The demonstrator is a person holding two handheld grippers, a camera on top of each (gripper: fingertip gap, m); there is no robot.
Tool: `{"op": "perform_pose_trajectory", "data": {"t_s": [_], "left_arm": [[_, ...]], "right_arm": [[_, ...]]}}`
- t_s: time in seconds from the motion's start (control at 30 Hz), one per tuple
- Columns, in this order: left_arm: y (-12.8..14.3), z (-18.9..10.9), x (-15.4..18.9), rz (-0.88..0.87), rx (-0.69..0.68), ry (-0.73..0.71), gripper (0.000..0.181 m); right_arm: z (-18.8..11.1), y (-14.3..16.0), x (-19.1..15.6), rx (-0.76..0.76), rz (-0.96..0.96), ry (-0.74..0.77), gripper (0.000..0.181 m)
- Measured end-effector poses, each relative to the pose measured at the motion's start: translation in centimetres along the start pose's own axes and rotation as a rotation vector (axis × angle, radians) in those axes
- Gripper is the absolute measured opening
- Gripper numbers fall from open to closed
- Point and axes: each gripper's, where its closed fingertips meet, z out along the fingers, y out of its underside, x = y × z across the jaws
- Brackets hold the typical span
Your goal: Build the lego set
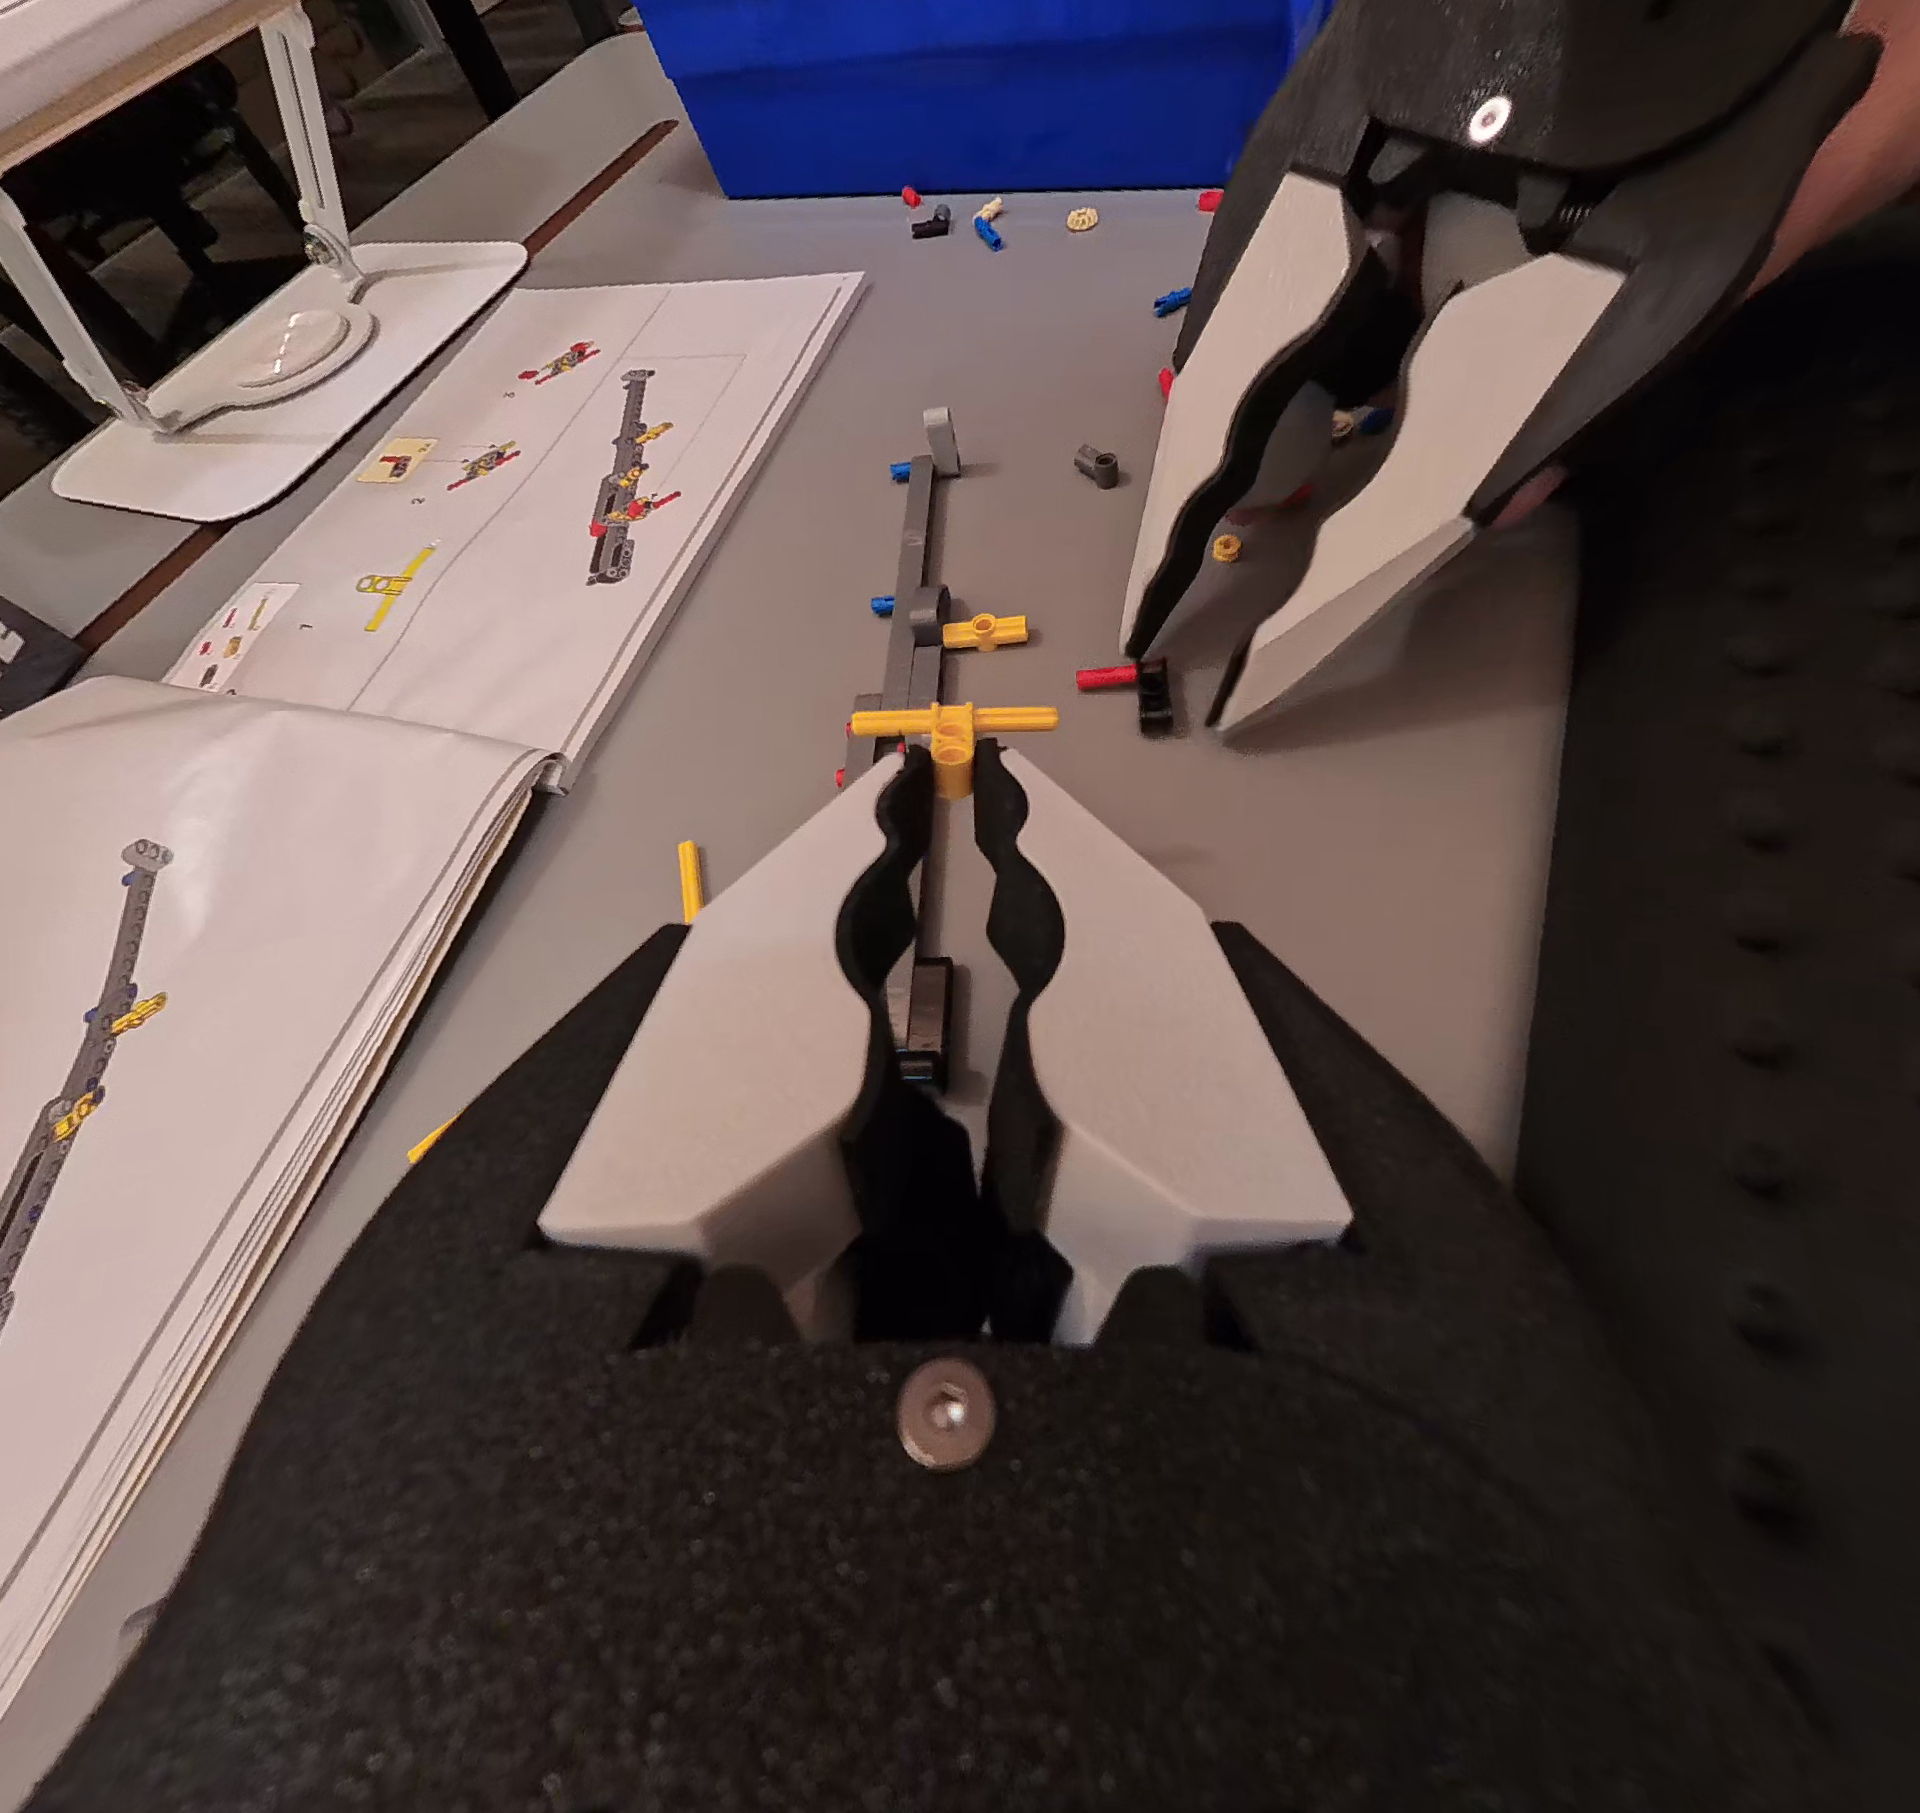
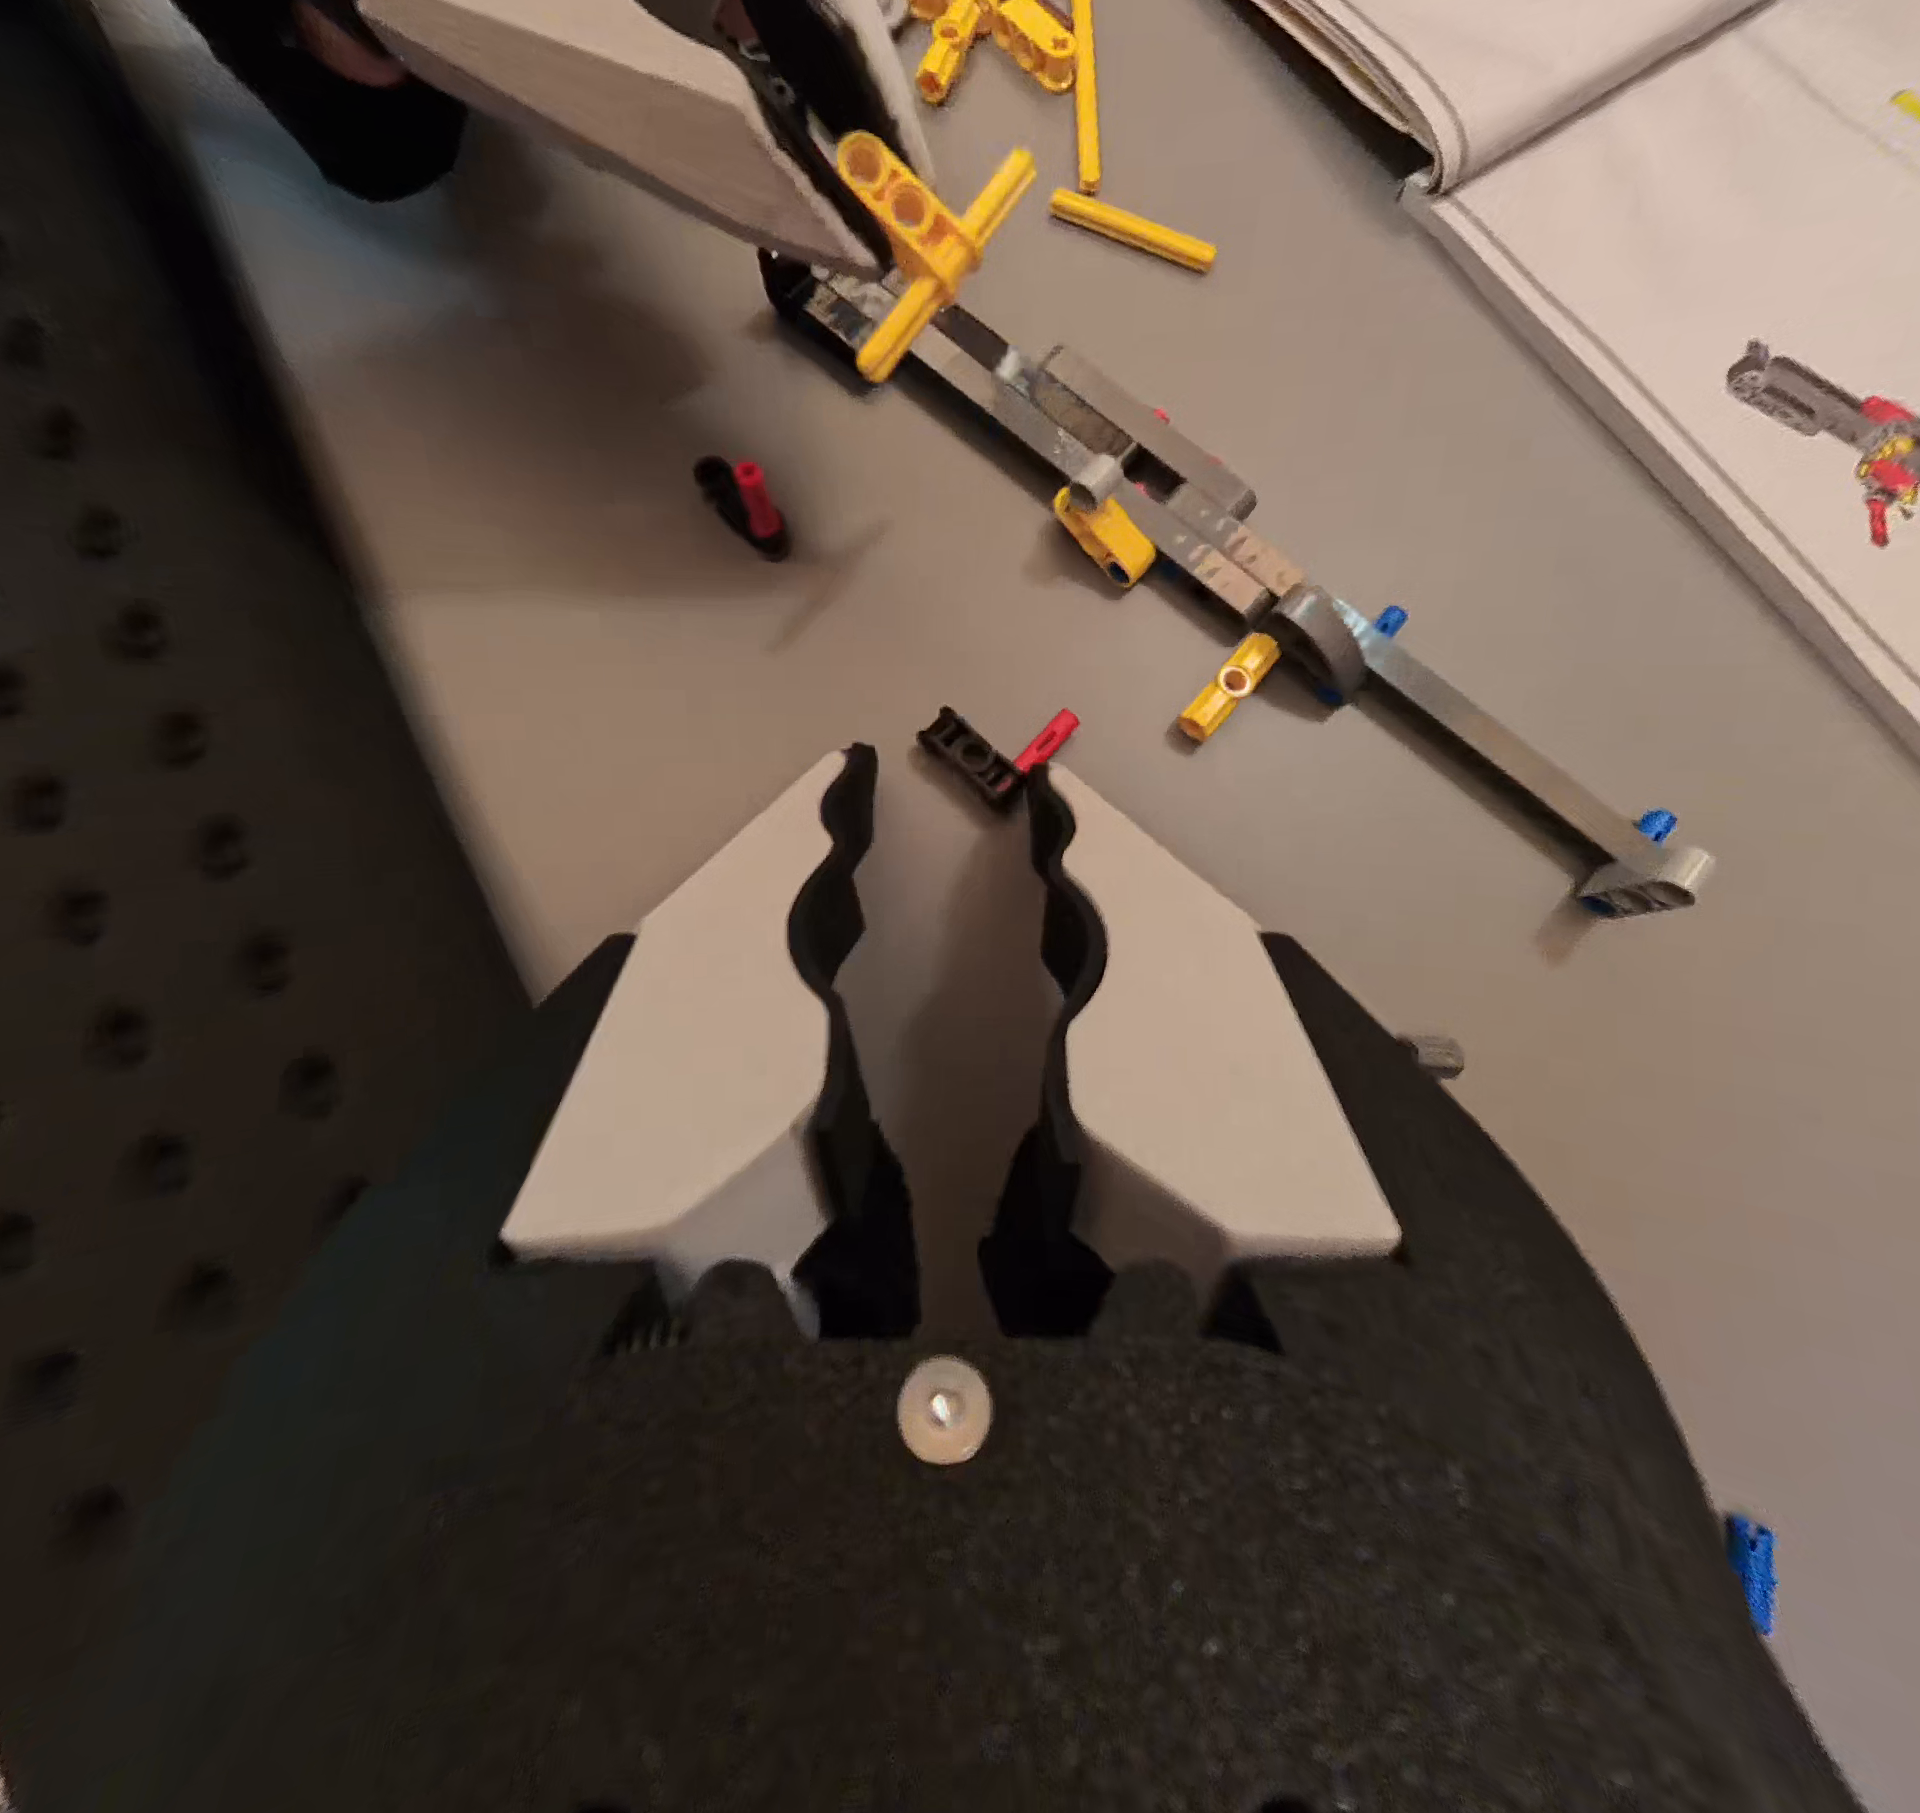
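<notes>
Hand-held gripper (image 1: pixel 948 761) hiding grey beam (image 1: pixel 918 558)

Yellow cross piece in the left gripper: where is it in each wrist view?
Left wrist view: yellow cross piece sits at centre, pinched at the left gripper tips, above the long grey beam.
Right wrist view: upper middle, held by the left gripper that enters from the top left.
Shared landmark: the black piece with a red pin, just ahead of the right gripper.
</notes>
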Motion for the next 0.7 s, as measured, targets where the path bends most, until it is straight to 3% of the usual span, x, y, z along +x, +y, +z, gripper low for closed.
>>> {"op": "perform_pose_trajectory", "data": {"t_s": [0.07,0.17,0.37,0.53,0.7], "left_arm": [[0.0,0.0,0.1,-0.001,0.000,0.004,0.006],[0.0,0.0,0.1,0.005,-0.002,0.002,0.006],[0.1,0.0,0.0,0.006,-0.006,-0.005,0.006],[0.2,0.0,-0.1,0.010,-0.011,-0.009,0.006],[0.4,0.1,0.1,0.024,-0.020,-0.012,0.006]], "right_arm": [[0.4,0.3,-0.4,-0.027,0.008,-0.015,0.027],[-0.1,-0.6,-2.9,0.004,0.025,-0.153,0.024],[-0.7,-1.6,-2.8,0.060,-0.007,-0.148,0.024],[-0.1,-1.7,-3.6,0.010,-0.135,-0.134,0.023],[0.2,0.2,-4.7,-0.169,-0.072,-0.237,0.021]]}}
